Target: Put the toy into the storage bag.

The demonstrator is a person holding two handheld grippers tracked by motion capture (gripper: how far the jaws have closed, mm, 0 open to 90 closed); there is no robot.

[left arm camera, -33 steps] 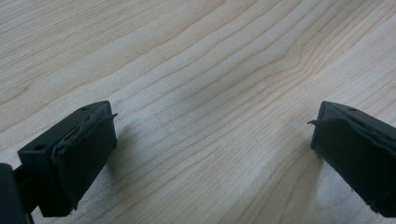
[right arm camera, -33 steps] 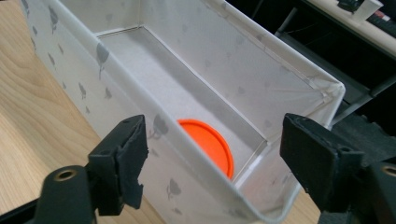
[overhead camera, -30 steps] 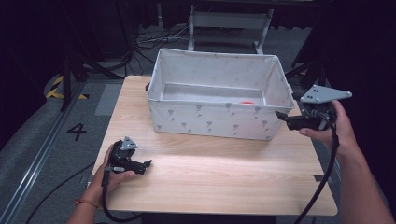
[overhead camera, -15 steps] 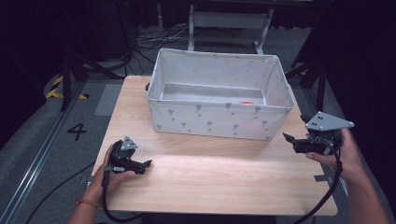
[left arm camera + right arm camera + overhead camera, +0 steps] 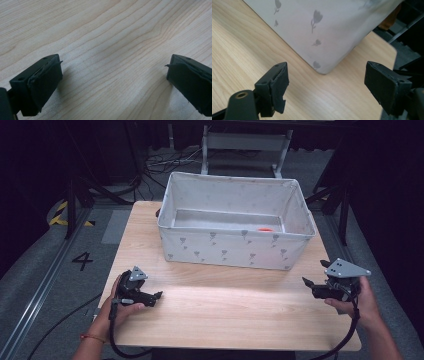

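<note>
A white fabric bin (image 5: pixel 235 251) with a grey tulip print stands at the back middle of the wooden table (image 5: pixel 230 315). A small orange thing (image 5: pixel 265 229) lies on its floor near the right end. My left gripper (image 5: pixel 157 296) rests low at the table's front left, open, with nothing but bare wood (image 5: pixel 107 37) between its jaws (image 5: pixel 113 82). My right gripper (image 5: pixel 306 282) is held at the front right, pointing left, open and empty. From it (image 5: pixel 325 85) I look at a bottom corner of the bin (image 5: pixel 324 30).
A metal stand (image 5: pixel 245 142) and loose cables (image 5: pixel 165 162) lie on the floor behind the table. A painted "4" (image 5: pixel 82 261) and yellow-black tape (image 5: pixel 62 212) mark the floor to the left. The table's right edge is close to my right hand.
My right gripper has come down from beside the bin's right rim to the table's front right. The left gripper has stayed put.
</note>
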